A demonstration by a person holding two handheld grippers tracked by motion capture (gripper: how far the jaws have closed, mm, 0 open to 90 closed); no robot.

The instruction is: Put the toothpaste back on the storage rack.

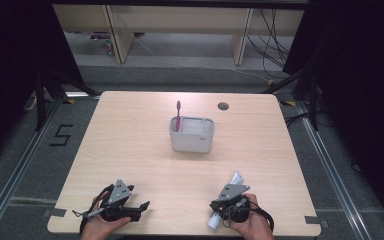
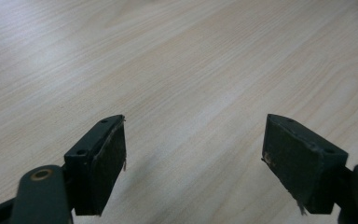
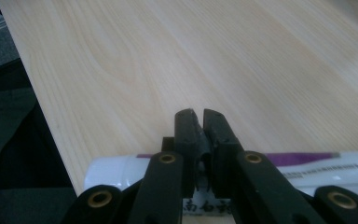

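at the near edge of a pale wooden table (image 1: 130,150), a person's two hands each hold a two-jaw gripper. the right gripper (image 3: 199,122) has its black jaws pressed together on a white toothpaste tube (image 3: 335,170) with a purple stripe, which lies crosswise under the jaws in the right gripper view; in the high view the tube (image 1: 236,178) pokes out beyond the right gripper (image 1: 230,197) toward the table's middle, with its other end near the table's front edge. the left gripper (image 2: 193,154) has its jaws spread wide with bare wood between them, and in the high view the left gripper (image 1: 122,202) sits near the front left of the table, holding nothing. farther off, at the middle of the table, stands a grey two-part holder (image 1: 192,134) with a red toothbrush (image 1: 178,114) upright in its left compartment; the right compartment looks free. the work in hand appears to be bringing the tube to that holder. the likely trouble: the jaws look to pinch a soft, flat tube at one narrow spot, so it may droop, swivel or slide out when lifted. it may also catch the holder's rim or knock the toothbrush if lowered at a slant, and a hard nudge could tip the light holder.
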